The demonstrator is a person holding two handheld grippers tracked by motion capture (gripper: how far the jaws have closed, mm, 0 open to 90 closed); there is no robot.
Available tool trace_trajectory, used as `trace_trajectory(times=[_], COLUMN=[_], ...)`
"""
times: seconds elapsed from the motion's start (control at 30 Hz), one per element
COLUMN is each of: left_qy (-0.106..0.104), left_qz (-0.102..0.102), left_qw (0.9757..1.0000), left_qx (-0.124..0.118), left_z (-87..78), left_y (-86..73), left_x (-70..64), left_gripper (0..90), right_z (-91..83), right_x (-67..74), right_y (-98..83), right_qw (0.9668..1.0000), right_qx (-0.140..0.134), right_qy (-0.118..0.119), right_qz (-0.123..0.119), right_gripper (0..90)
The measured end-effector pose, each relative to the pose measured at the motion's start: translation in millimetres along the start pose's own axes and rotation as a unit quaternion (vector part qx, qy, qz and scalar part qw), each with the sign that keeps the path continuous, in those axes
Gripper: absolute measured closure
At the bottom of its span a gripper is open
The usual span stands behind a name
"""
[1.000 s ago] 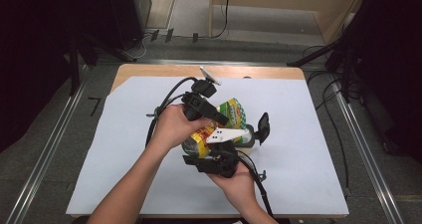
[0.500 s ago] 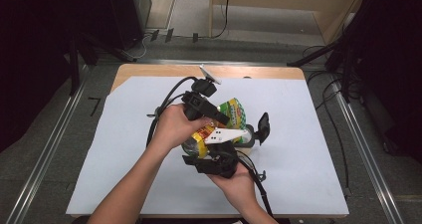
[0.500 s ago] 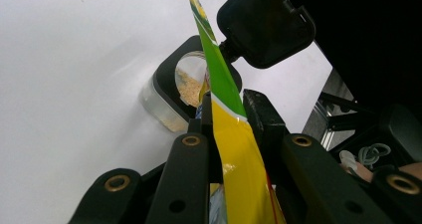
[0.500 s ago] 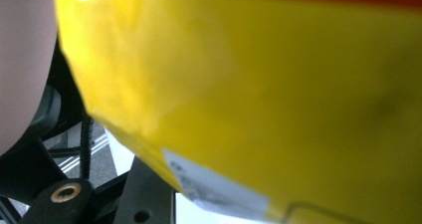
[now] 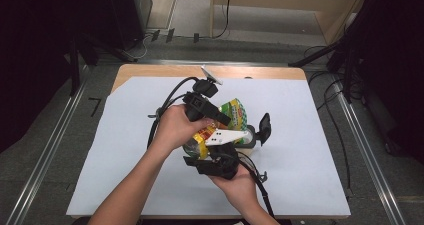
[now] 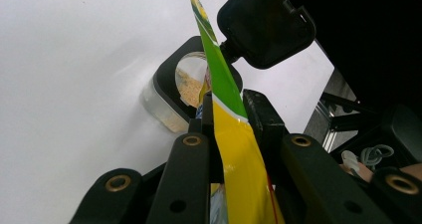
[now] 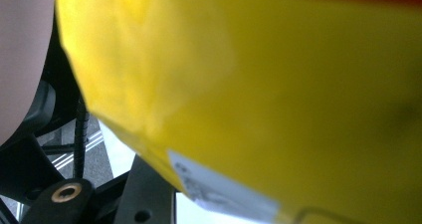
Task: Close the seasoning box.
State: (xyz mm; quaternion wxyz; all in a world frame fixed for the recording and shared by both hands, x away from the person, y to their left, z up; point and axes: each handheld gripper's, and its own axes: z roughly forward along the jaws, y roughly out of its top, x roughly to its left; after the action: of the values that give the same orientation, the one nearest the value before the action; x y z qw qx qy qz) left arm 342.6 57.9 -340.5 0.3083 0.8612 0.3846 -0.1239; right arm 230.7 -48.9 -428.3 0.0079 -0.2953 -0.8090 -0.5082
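On the white sheet (image 5: 125, 150) that covers the table, near its middle, a person works a yellow-and-green snack bag (image 5: 231, 114) with a gripper in each hand. The left gripper (image 5: 207, 107) comes in from about ten o'clock of the bag, and in the left gripper view its jaws are pressed together on the bag's flat edge (image 6: 234, 149), so it has the bag pinched. The right gripper (image 5: 215, 162) sits at about six o'clock of the bag, with a white three-cornered plate on top of it; in the right gripper view the bag's glossy yellow skin (image 7: 278, 84) lies right against the lens, and whether the jaws press on it I cannot tell. Just beyond the bag, at about three o'clock in the high view, stands a clear jar (image 5: 248, 135) with a black-rimmed mouth and its black flip lid (image 5: 264, 127) swung up; in the left gripper view the jar (image 6: 164, 109) holds pale crumbs and the bag's green tip hangs over its opening. The bag bears red and green print and a small white sticker (image 7: 219, 194), but all of it is too blurred or small to read; no brand can be made out.
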Motion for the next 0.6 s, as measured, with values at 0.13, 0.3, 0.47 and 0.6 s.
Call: trace_trajectory(times=[0.13, 0.3, 0.47, 0.6], left_qy=[0.0, -0.001, -0.001, -0.005], left_qz=[0.0, -0.001, 0.0, -0.003], left_qw=[1.0, 1.0, 1.0, 1.0], left_qx=[0.0, 0.0, 0.0, -0.001], left_z=[0.1, 0.2, 0.3, 0.3], left_y=[0.1, 0.2, 0.3, 0.4], left_x=[0.3, 0.0, 0.7, 2.1], left_gripper=[80.9, 80.9, 80.8, 80.7], right_z=[0.1, -0.2, -0.2, -0.7], right_x=[0.1, 0.1, 0.1, 0.2], right_y=[0.1, 0.0, 0.3, 1.0], right_qw=[1.0, 1.0, 1.0, 1.0], right_qx=[0.0, 0.0, 0.001, 0.004], right_qy=[-0.001, -0.001, -0.001, -0.002], right_qz=[0.0, 0.001, 0.002, 0.0], right_gripper=[63.2, 63.2, 63.2, 63.2])
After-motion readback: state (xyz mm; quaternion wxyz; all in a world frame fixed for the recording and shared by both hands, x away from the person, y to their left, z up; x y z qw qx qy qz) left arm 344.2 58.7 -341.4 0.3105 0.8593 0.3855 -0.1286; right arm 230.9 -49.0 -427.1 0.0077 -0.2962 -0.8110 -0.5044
